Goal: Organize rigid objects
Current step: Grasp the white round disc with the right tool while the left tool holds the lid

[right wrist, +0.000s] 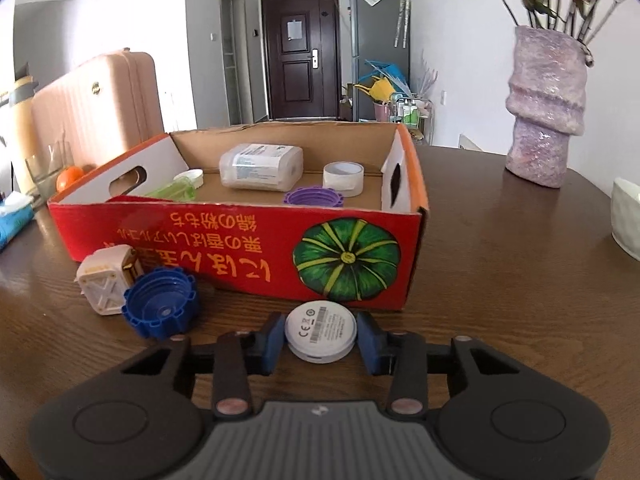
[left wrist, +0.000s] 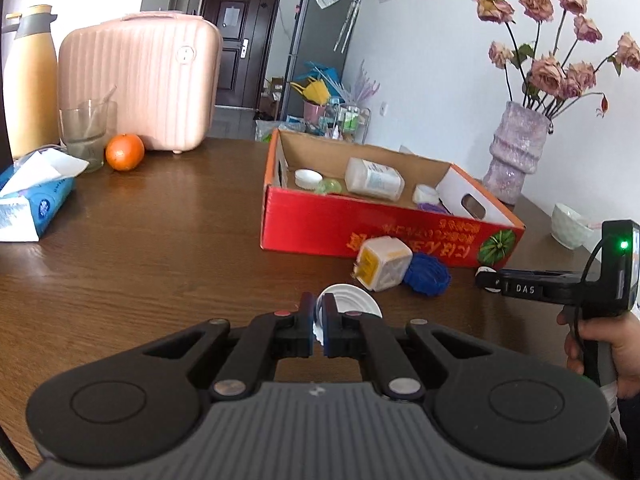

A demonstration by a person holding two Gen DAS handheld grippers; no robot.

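The left gripper [left wrist: 318, 322] had its jaws pinched on a white lid's [left wrist: 352, 300] rim, low center, presumably for boxing; the right gripper [right wrist: 320, 340] straddled, jaws spread, a white puck [right wrist: 320, 330] beside the red box [right wrist: 240, 248] on the desk [right wrist: 520, 280]

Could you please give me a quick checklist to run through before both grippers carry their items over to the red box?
1. Left gripper pinches the white lid by its rim: ok.
2. Right gripper fingers bracket the white round device; firm contact: cannot tell.
3. Red box open-topped, bare floor between contents: ok.
4. Blue cap and white plug adapter stand outside the box: not ok.
5. Vase stands apart from the box: ok.
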